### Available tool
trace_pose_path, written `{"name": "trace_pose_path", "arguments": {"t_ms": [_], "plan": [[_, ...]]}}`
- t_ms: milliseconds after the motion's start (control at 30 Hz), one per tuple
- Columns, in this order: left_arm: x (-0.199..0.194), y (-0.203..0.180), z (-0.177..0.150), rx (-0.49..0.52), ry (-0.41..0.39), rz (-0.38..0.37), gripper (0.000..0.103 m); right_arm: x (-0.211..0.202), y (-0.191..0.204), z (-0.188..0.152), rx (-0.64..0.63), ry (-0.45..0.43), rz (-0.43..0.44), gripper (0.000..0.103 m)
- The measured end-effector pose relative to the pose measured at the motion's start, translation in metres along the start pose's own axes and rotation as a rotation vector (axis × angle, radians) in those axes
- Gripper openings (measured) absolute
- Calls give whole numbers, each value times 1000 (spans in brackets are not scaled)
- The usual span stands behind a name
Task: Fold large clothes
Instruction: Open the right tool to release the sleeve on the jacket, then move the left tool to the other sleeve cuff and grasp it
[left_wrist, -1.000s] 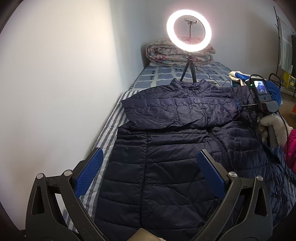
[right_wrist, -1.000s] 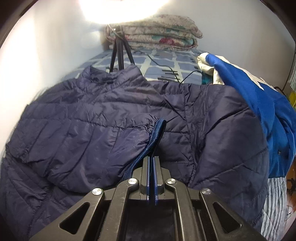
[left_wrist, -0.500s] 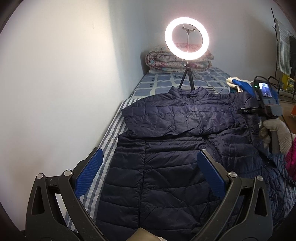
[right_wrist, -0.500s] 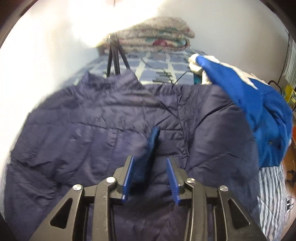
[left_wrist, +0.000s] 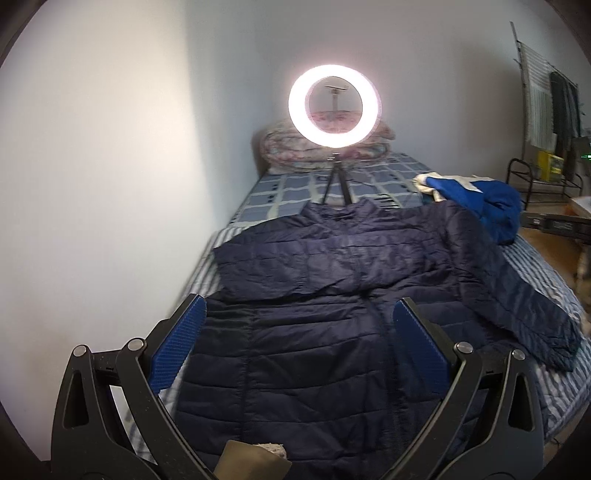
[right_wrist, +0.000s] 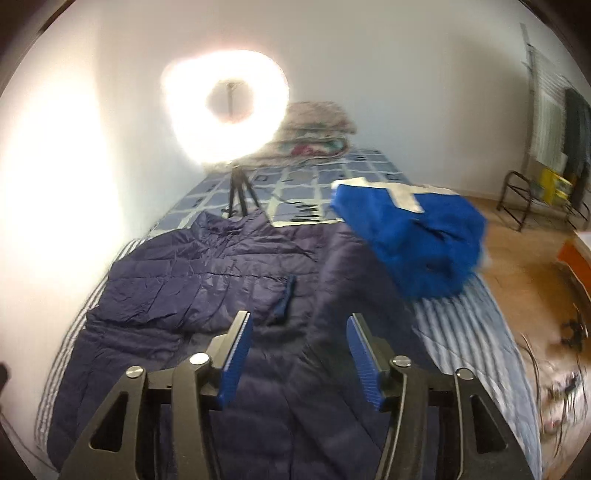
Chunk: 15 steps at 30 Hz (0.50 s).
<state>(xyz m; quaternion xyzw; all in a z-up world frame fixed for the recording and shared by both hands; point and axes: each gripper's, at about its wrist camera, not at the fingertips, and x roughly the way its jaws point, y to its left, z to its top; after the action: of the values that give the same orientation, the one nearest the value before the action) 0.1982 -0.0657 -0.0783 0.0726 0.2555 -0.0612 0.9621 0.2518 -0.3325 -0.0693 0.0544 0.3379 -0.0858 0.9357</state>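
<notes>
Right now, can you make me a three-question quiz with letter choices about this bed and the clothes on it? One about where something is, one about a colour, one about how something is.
1. Where is the ring light?
A. On a tripod behind the jacket's collar
B. On the floor
C. On the blue garment

2. What colour is the puffer jacket?
A. Red
B. Dark navy
C. Yellow

3. How is the right claw?
A. Clamped on a sleeve
B. Holding the tripod
C. Jaws apart, nothing between them

Answers:
1 A, its tripod legs stand on the checked bedsheet just past the collar.
2 B, the quilted fabric is dark navy.
3 C, the blue pads stand apart, opening, above the jacket.
</notes>
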Motion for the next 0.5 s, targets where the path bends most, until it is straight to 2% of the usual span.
{"name": "trace_pose_path", "arguments": {"t_ms": [133, 233, 367, 500], "plan": [[-1, -35, -3, 56, 3, -60, 103, -51, -23, -31, 10, -21, -77, 66], [-2, -68, -7, 113, 17, -138, 103, -77, -42, -54, 38, -16, -109, 71], [-6, -118, -20, 181, 59, -316, 103, -100, -74, -82, 56, -12, -176, 73], [-15, -167, -34, 254, 74, -424, 103, -115, -105, -97, 84, -2, -208, 75]]}}
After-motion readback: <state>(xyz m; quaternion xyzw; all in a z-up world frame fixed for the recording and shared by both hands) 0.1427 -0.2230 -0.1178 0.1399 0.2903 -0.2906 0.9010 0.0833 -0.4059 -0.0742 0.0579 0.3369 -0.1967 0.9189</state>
